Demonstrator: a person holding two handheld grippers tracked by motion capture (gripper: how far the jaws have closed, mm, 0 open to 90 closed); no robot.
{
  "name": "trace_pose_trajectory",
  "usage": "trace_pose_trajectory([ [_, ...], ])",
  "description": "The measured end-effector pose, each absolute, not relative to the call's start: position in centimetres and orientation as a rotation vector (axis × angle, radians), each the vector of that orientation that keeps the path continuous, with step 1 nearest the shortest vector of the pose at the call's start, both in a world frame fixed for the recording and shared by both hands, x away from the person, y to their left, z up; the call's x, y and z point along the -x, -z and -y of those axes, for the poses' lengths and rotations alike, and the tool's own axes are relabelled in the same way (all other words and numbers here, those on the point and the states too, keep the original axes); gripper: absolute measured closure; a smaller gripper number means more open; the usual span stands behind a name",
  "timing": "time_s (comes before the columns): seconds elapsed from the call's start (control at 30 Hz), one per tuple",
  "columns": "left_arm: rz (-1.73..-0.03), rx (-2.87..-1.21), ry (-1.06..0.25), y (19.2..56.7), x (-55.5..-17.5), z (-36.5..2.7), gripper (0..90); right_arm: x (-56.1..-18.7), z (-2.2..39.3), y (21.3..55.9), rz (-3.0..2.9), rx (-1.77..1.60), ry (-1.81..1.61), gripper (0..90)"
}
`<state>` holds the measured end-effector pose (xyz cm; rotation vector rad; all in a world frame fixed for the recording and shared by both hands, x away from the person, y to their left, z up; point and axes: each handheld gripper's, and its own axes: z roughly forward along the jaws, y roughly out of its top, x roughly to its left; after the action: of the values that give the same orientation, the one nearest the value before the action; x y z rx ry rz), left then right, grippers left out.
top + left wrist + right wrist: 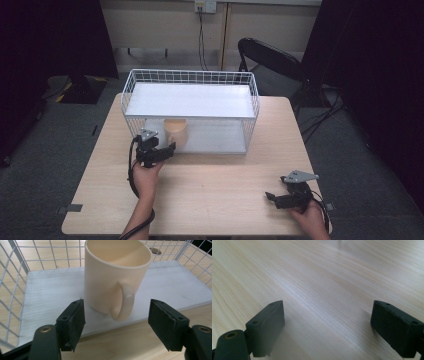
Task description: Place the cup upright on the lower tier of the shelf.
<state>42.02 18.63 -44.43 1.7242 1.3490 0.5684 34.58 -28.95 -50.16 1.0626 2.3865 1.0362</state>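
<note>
Cream mug (112, 280) on lower shelf of wire rack (190, 80); approach step, probably.
Left tongs (116, 315) spread wide, empty, before its handle; right tongs (327, 322) wide, empty, well apart; closing needed next.

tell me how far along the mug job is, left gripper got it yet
Done so far: the cream mug stands upright on the lower shelf of the white wire rack. In hand: nothing; the left gripper is open, its fingers flanking the handle without touching. The right gripper rests open over bare table. Whether grasping or releasing comes next is unclear.
</note>
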Motion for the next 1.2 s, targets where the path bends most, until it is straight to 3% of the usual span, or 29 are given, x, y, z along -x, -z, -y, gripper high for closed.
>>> trace_pose_trajectory([
  [0.13, -1.342, -1.730, -0.569, 44.5, -41.5, -18.9, 26.8, -34.6, 28.9, 50.2, -2.387, -1.063, -1.036, 11.3],
  [0.3, -1.321, -1.742, -0.530, 44.7, -40.9, -19.5, 18.1, -34.6, 28.9, 50.2, -2.386, -1.063, -1.036, 11.3],
  [0.67, -1.309, -1.782, -0.530, 44.7, -40.2, -20.3, 12.3, -34.6, 28.9, 50.2, -2.386, -1.063, -1.036, 11.3],
  [1.2, -1.220, -1.837, -0.558, 45.3, -38.1, -21.2, 15.1, -34.6, 28.9, 50.2, -2.387, -1.063, -1.036, 11.3],
])
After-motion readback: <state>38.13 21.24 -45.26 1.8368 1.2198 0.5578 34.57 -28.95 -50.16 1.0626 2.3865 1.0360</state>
